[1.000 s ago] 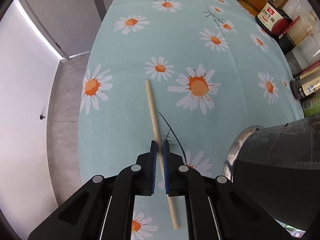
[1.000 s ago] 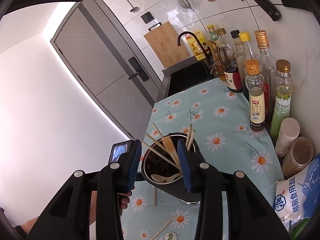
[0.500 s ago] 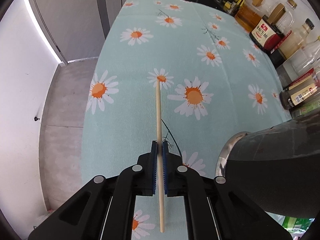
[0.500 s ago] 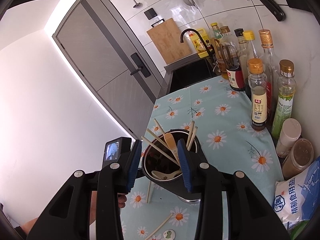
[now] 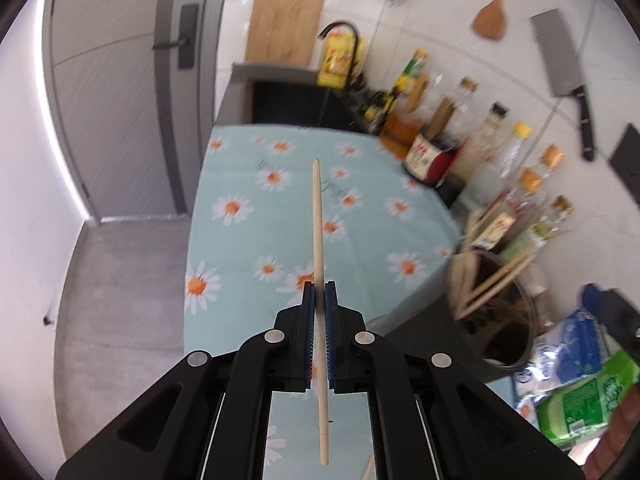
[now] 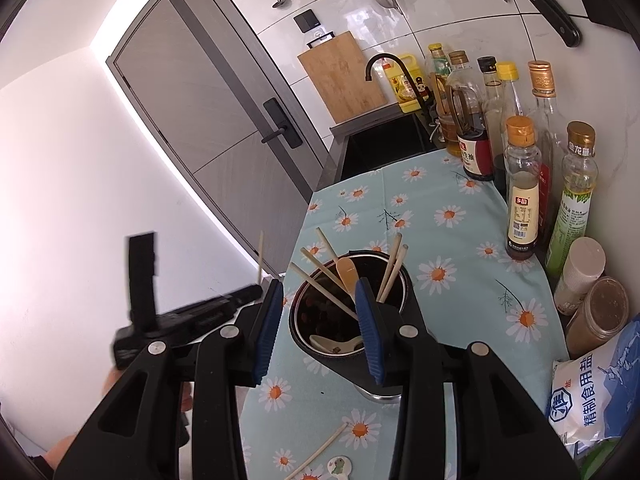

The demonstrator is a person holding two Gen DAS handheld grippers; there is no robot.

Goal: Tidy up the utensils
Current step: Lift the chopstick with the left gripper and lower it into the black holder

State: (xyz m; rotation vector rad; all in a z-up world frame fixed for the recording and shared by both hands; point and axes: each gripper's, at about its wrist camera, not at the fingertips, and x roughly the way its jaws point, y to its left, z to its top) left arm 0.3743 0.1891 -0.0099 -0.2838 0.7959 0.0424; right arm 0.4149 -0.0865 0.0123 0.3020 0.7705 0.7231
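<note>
Left wrist view: my worktop under its pale blue daisy-print cloth (image 5: 240, 240) stretches ahead, with the dark round metal utensil holder (image 5: 496, 312) at right. My left gripper (image 5: 319, 300) is clenched on a thin pale wooden chopstick (image 5: 318, 232), held above the cloth, its long axis running straight away from me toward the sink. My right gripper (image 6: 320, 308) straddles the holder's rim, part open; whether it grips I cannot tell.
</note>
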